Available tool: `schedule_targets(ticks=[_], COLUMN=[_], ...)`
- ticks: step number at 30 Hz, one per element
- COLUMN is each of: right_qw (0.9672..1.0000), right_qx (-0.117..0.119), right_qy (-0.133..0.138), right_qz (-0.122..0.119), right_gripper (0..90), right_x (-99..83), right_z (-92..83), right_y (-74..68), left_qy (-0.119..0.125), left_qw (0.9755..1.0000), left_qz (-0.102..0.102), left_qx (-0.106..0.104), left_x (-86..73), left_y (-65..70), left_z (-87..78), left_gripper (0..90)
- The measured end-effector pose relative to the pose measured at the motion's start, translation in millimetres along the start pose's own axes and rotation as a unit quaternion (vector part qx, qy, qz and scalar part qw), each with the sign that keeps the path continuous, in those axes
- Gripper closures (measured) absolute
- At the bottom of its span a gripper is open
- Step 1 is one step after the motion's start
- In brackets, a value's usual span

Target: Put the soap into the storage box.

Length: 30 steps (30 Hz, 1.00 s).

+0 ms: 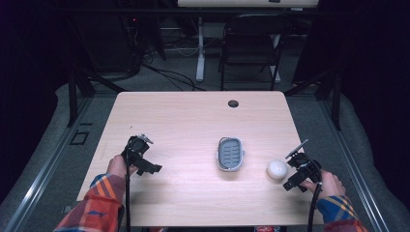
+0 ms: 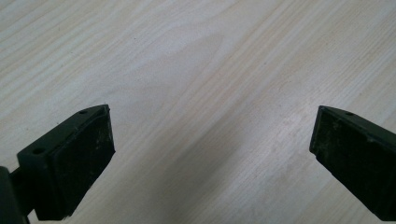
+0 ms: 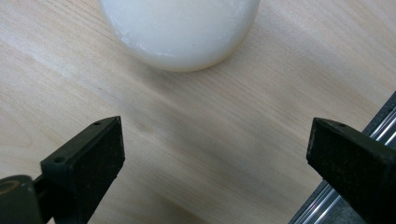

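Observation:
A round white bar of soap (image 1: pixel 277 169) lies on the light wooden table (image 1: pixel 193 121) at the front right. In the right gripper view the soap (image 3: pixel 180 28) sits just beyond my right gripper (image 3: pixel 215 154), whose jaws stand wide apart with nothing between them. In the high view that right gripper (image 1: pixel 291 181) is just right of the soap. A grey soap dish (image 1: pixel 229 153) with a slotted bottom rests left of the soap, near the table's middle. My left gripper (image 1: pixel 153 169) hovers at the front left, and in its own view it (image 2: pixel 210 144) is open over bare wood.
A round cable hole (image 1: pixel 233 103) is set in the table's far edge. Behind the table stand a dark folding chair (image 1: pixel 251 43) and a white desk leg (image 1: pixel 199 48), with cables on the floor. The table's right edge with a metal rail (image 3: pixel 336 200) is close to my right gripper.

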State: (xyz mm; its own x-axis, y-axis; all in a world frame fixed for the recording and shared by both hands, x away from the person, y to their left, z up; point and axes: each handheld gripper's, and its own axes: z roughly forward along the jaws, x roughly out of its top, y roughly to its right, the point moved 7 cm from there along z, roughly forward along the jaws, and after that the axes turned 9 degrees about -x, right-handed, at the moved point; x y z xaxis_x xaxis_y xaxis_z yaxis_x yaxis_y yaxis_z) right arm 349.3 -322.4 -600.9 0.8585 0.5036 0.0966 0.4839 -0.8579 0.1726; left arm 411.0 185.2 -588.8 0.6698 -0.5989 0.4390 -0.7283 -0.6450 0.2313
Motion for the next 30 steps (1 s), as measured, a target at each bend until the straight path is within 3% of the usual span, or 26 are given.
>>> schedule_targets(ticks=[1, 2, 4, 6, 10, 12, 13, 15, 17, 18, 20, 25, 26, 27, 29, 30], right_qw=[1.0000, 0.9999, 0.9999, 1.0000, 0.9999, 0.9996, 1.0000, 0.9991, 0.9997, 0.9998, 0.9998, 0.9997, 0.9997, 0.9996, 0.9996, 0.9995], right_qx=[0.001, 0.007, 0.003, 0.006, 0.004, 0.009, 0.003, 0.006, -0.007, -0.003, -0.006, -0.011, -0.013, -0.011, -0.015, -0.009], right_qy=[-0.002, 0.009, -0.010, -0.002, -0.005, 0.020, 0.006, 0.036, -0.003, 0.018, 0.002, 0.022, 0.013, 0.023, 0.015, 0.028], right_qz=[-0.003, 0.013, -0.007, 0.001, -0.008, 0.017, -0.001, 0.021, -0.022, -0.001, -0.020, -0.006, -0.019, -0.012, -0.021, -0.012], right_gripper=[3.8, 3.8, 3.7, 3.6, 2.8, 0.0, 0.0, 0.0, 0.0, 0.0, 0.0, 0.0, 0.0, 0.0, 0.0, 0.0], right_x=[0.1, 1.1, -0.4, 0.3, 1.3, 3.5, 2.7, 5.9, 3.8, 5.5, 5.2, 10.6, 11.1, 13.2, 14.0, 18.2], right_z=[0.3, 2.9, 1.7, 2.6, 1.0, 4.2, 1.0, 2.3, -4.7, -1.9, -4.9, -5.9, -8.0, -7.7, -9.5, -8.9], right_y=[0.0, -2.8, 0.0, -1.7, -2.7, -7.5, -5.4, -9.7, -4.3, -7.4, -5.2, -7.8, -6.4, -7.7, -6.5, -8.9], left_qy=[-0.001, -0.001, -0.002, -0.001, -0.002, -0.002, -0.002, -0.002, -0.002, -0.003, -0.002, -0.004, -0.005, -0.005, -0.005, -0.006], left_qw=[1.0000, 1.0000, 1.0000, 1.0000, 1.0000, 1.0000, 1.0000, 1.0000, 1.0000, 1.0000, 1.0000, 1.0000, 1.0000, 1.0000, 1.0000, 1.0000], left_qz=[0.000, 0.000, 0.000, 0.000, -0.002, 0.000, 0.001, 0.000, -0.001, -0.001, -0.001, 0.000, 0.000, 0.000, 0.001, 0.000], left_qx=[0.000, 0.000, 0.000, 0.000, 0.002, 0.002, 0.003, 0.003, 0.003, 0.003, 0.004, 0.004, 0.004, 0.004, 0.004, 0.004], left_x=[0.0, 0.0, -0.1, -0.6, -1.2, -0.8, -0.6, -0.7, -1.0, -1.2, -1.1, -0.8, -0.7, -0.6, -0.5, -0.7], left_y=[0.0, 0.0, 0.5, 0.3, -0.4, -0.1, 0.1, 0.1, -0.1, 0.1, 0.0, -0.3, 0.0, 0.1, 0.3, 0.1], left_z=[0.1, 0.1, 0.4, 0.9, 0.0, 0.5, 0.7, 0.5, 0.4, 0.1, -0.2, 0.8, 0.9, 0.9, 1.0, 1.1], left_gripper=[0.0, 0.0, 0.0, 0.0, 0.0, 0.0, 0.0, 0.0, 0.0, 0.0, 0.0, 0.0, 0.0, 0.0, 0.0, 0.0])
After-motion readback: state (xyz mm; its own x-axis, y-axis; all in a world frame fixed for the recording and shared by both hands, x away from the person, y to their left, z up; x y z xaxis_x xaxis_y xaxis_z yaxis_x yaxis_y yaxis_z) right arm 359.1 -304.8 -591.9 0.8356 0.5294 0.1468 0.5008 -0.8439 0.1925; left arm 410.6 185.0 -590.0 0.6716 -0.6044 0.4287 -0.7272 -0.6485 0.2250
